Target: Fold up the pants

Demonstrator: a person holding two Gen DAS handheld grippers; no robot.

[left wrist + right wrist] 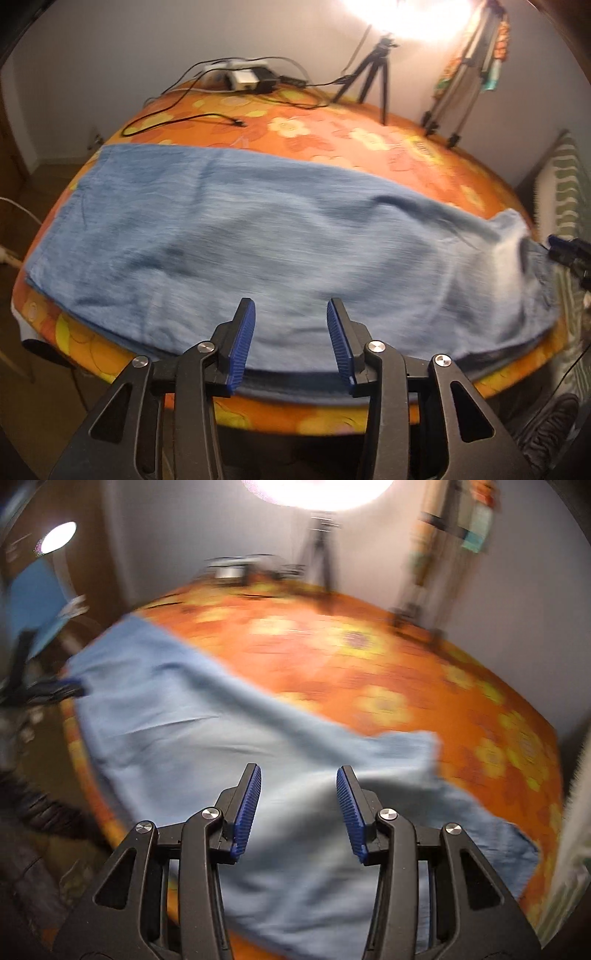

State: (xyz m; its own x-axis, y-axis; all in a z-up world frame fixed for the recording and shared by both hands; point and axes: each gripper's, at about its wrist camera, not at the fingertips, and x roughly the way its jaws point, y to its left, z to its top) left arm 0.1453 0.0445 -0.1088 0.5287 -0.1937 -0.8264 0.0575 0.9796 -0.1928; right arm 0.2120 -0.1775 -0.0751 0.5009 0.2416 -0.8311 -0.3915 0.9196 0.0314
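Light blue pants (258,243) lie flat across the orange flowered table (332,125), folded lengthwise, reaching from the left edge to the right edge. My left gripper (291,306) is open and empty, just above the pants' near edge. My right gripper (298,775) is open and empty, over the pants (207,746) near their right end. The right gripper's tip also shows in the left wrist view (565,251) by the pants' right end. The right wrist view is blurred.
At the table's far side lie a power strip with adapters (243,75), black cables (177,118) and a small tripod (373,70). A larger stand (465,74) is at the back right. A bright lamp (317,491) shines above.
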